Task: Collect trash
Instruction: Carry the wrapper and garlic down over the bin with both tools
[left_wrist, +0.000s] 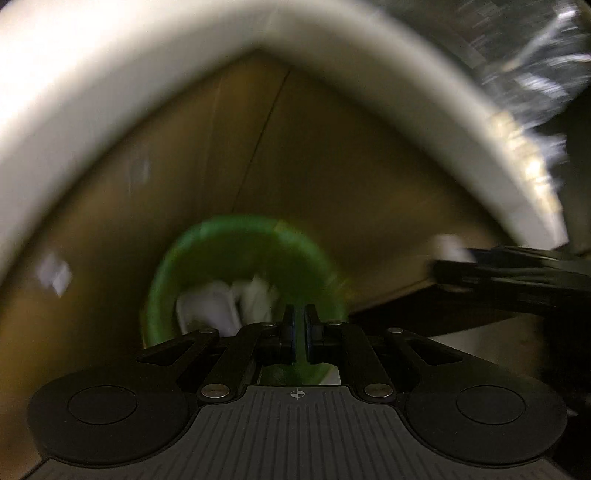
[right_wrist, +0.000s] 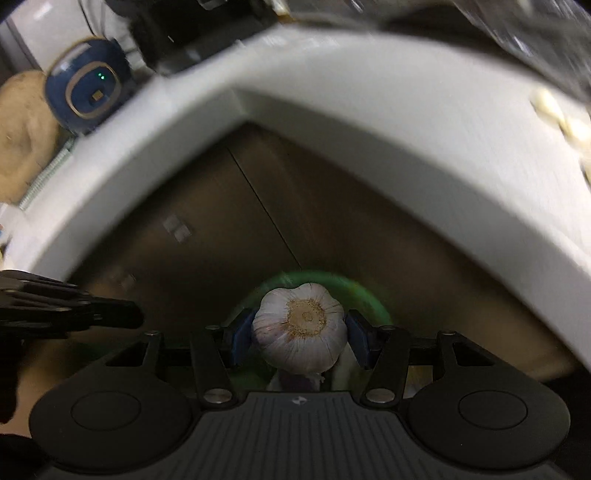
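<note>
Green bin (left_wrist: 243, 280) sat on the floor below the white tabletop (left_wrist: 110, 92) edge, both your claws aimed down at it. Your right claw (right_wrist: 299, 332) was pinching a garlic bulb (right_wrist: 301, 326) between its blue pads, root end toward the camera, right above the bin's rim (right_wrist: 373, 302). Your left claw (left_wrist: 300, 332) was pressed together with nothing visible between the pads, also over the bin.

Progress, as I judged it: white crumpled scraps (left_wrist: 221, 302) were already in the bin, so some trash was collected. The bulb was not dropped yet. More pale bits (right_wrist: 554, 114) lay on the tabletop by its right edge, probably still to pick up.

Hard to read: both views were badly motion-blurred. I couldn't tell what the scraps were, paper or peel. A small white thing (left_wrist: 450, 251) showed at the right claw's tip in the left view; I couldn't identify it. The bulb hid most of the bin's inside in the right view.
</note>
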